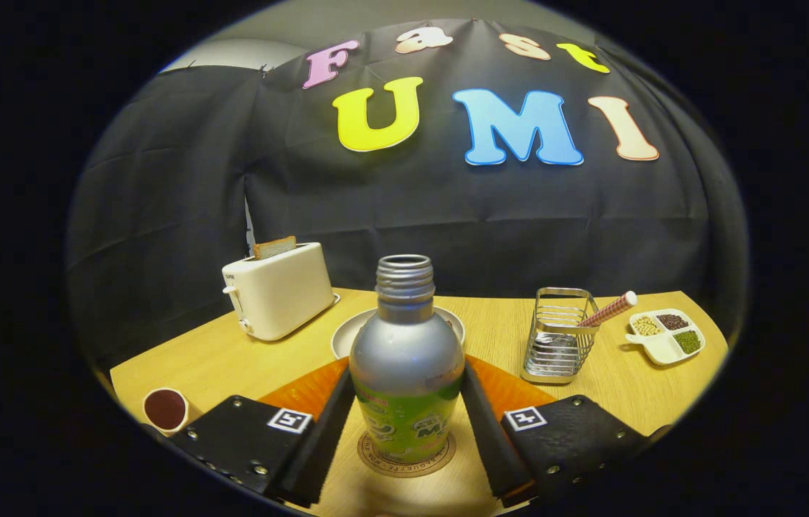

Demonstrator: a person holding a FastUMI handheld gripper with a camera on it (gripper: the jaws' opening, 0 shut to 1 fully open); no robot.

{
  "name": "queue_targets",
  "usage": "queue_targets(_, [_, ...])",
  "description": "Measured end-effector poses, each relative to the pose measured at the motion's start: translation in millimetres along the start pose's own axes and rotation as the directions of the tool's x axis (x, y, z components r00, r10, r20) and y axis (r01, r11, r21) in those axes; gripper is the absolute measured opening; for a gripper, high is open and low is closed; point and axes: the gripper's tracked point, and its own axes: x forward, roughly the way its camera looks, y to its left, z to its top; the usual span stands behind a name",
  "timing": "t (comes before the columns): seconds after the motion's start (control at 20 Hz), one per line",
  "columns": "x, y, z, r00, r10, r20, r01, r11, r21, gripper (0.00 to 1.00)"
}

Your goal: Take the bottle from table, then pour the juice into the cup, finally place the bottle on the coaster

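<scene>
Aluminium bottle (406,359), uncapped and upright, stands on the round coaster (406,454), directly between the fingers of the claw (407,431). Both fingers lie against its flanks; whether they press or have just slackened cannot be told. Its long axis is vertical, square to the fingers. The cup (166,410) sits well to the left, near the tabletop (497,330) edge. Beyond the bottle lie a plate (347,334), toaster (280,289) and wire rack (557,334). Judgement: placement appears complete; open room lies straight back for a withdrawal.
</scene>
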Motion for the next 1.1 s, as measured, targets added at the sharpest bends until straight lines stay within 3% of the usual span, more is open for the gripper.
queue_targets(0.1, [-7, -2, 15, 0.999, -0.011, 0.035, 0.011, 1.000, -0.003, 0.99])
queue_targets(0.5, [-70, -18, 124, 0.973, -0.164, 0.162, 0.173, 0.984, -0.043, 0.99])
queue_targets(0.8, [-140, -37, 238, 0.921, -0.276, 0.273, 0.312, 0.945, -0.096, 0.99])
queue_targets(1.1, [-200, -44, 324, 0.894, -0.324, 0.310, 0.362, 0.929, -0.073, 0.99])
